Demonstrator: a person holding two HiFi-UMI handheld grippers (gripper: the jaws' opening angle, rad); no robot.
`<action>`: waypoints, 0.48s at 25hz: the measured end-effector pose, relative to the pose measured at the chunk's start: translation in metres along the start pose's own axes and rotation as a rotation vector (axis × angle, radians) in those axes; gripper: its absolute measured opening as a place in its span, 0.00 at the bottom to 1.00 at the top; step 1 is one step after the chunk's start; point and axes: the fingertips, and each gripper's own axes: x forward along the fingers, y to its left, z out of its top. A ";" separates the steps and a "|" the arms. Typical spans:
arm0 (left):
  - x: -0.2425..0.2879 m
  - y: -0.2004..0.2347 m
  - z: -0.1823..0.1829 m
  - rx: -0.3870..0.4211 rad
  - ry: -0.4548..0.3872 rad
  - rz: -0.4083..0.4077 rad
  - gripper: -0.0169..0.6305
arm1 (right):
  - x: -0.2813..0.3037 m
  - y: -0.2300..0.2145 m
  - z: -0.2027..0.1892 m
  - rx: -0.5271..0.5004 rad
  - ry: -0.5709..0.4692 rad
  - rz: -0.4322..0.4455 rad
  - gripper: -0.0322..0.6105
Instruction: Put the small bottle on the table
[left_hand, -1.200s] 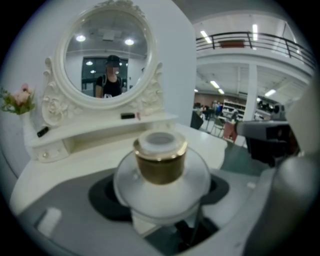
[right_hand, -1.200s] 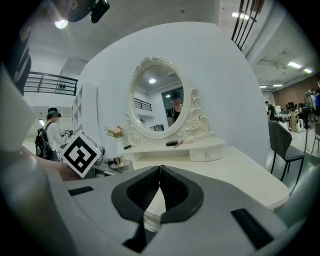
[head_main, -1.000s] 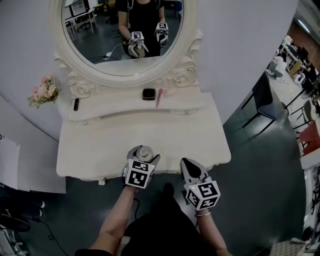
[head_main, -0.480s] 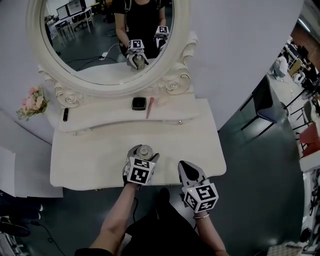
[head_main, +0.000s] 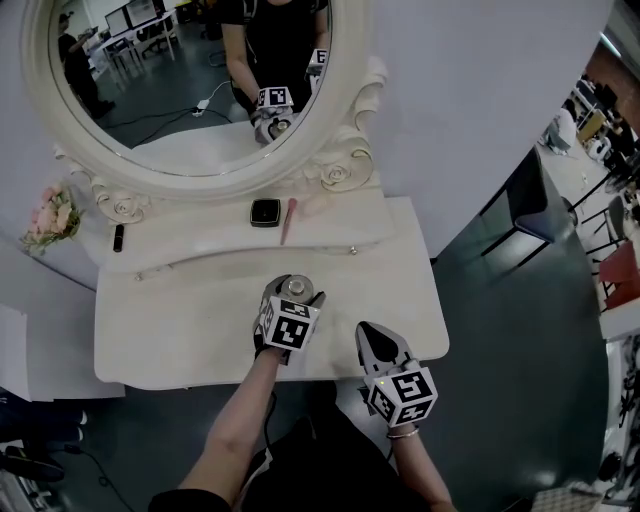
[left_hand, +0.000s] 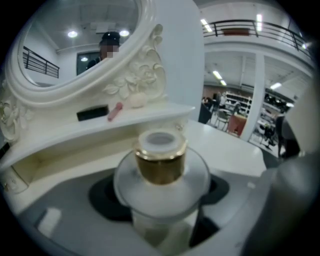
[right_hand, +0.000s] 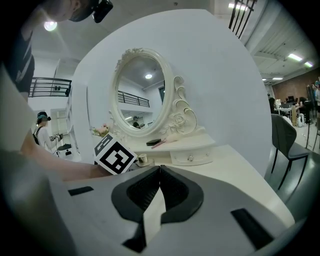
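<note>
Left gripper view: holding the small bottle (left_hand: 160, 170) upright, gold cap up, between fingers of left gripper (head_main: 292, 296), over the worktop (head_main: 180, 322), so straight down to place; right gripper (right_hand: 160, 170) pressed together, empty, farther off.

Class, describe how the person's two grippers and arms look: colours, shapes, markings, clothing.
The left gripper and right gripper are pale grey, tapering to dark-padded jaws. Each carries a white cube with black square markers. Both forearms are sleeveless; a thin band circles the right wrist.
</note>
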 end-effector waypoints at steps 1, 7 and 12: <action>0.004 0.000 0.002 0.002 0.001 -0.001 0.56 | 0.001 -0.001 0.000 0.002 0.001 0.000 0.06; 0.023 0.001 0.015 0.030 0.003 -0.001 0.56 | 0.003 -0.006 -0.001 0.007 0.008 -0.006 0.06; 0.034 0.003 0.019 0.031 -0.002 0.007 0.56 | 0.001 -0.010 -0.003 0.011 0.011 -0.018 0.06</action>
